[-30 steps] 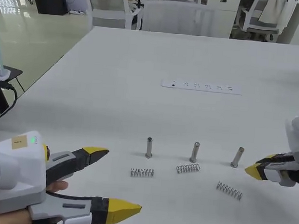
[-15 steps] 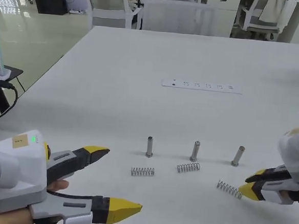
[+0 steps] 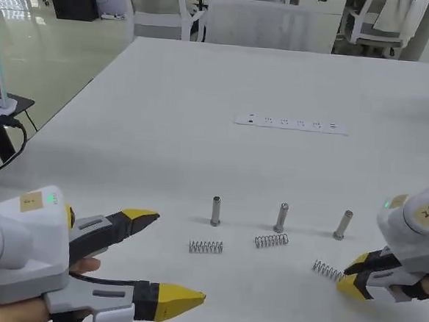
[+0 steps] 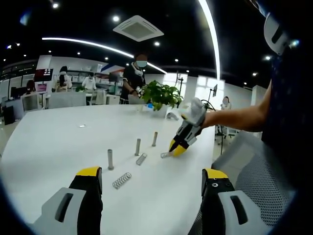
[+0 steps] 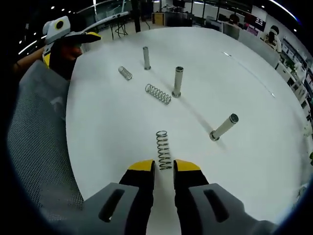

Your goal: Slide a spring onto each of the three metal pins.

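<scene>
Right gripper view: the right hand-held gripper [image 5: 164, 165] stands narrowly apart astride a spring's [image 5: 163, 144] end. The head view cannot show that gap. The left hand-held gripper [image 3: 169, 257] gapes wide.

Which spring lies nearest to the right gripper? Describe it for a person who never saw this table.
On the white table, three upright metal pins stand in a row, a coil spring before each. In the head view, take the small steel spring before the rightmost pin. Unlike the other two, it lies further from its pin, one end at the yellow tips of the right gripper.
</scene>
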### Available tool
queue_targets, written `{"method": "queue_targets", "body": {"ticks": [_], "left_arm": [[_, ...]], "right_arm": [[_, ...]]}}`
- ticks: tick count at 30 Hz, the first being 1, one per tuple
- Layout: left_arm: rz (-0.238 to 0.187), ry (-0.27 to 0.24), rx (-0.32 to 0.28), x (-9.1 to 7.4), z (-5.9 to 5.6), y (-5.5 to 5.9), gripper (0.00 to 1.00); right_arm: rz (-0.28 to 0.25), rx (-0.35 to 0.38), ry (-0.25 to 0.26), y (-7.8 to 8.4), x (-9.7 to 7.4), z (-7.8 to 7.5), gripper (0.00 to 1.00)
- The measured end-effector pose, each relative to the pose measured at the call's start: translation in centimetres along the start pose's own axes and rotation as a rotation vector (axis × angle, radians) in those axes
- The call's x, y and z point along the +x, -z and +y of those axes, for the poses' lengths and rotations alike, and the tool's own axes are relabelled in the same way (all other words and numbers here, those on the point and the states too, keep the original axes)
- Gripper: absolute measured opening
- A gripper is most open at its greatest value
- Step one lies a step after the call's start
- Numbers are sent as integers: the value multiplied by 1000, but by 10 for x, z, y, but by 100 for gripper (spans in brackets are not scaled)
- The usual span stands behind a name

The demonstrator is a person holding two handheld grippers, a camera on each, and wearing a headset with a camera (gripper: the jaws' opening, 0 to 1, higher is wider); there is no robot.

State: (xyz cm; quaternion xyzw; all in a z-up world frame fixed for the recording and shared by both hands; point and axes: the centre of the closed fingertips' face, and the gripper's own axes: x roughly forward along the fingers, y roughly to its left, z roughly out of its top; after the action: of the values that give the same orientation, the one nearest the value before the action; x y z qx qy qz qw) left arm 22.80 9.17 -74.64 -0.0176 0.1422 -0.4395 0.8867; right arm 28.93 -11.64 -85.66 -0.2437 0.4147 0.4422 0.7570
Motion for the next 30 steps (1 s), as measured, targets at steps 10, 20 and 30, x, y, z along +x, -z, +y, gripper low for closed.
{"method": "queue_targets", "body": {"ticks": [10, 20, 30], "left_arm": [[2, -4, 4, -2, 1, -1, 80], [9, 11, 17, 0, -2, -3, 80], [24, 36, 32, 5, -4, -2, 78]], "right_arm": [[37, -30, -2, 4, 2, 0, 9], [33, -33, -1, 0, 1, 5, 8], [16, -61, -33, -20, -9, 19, 8]]}}
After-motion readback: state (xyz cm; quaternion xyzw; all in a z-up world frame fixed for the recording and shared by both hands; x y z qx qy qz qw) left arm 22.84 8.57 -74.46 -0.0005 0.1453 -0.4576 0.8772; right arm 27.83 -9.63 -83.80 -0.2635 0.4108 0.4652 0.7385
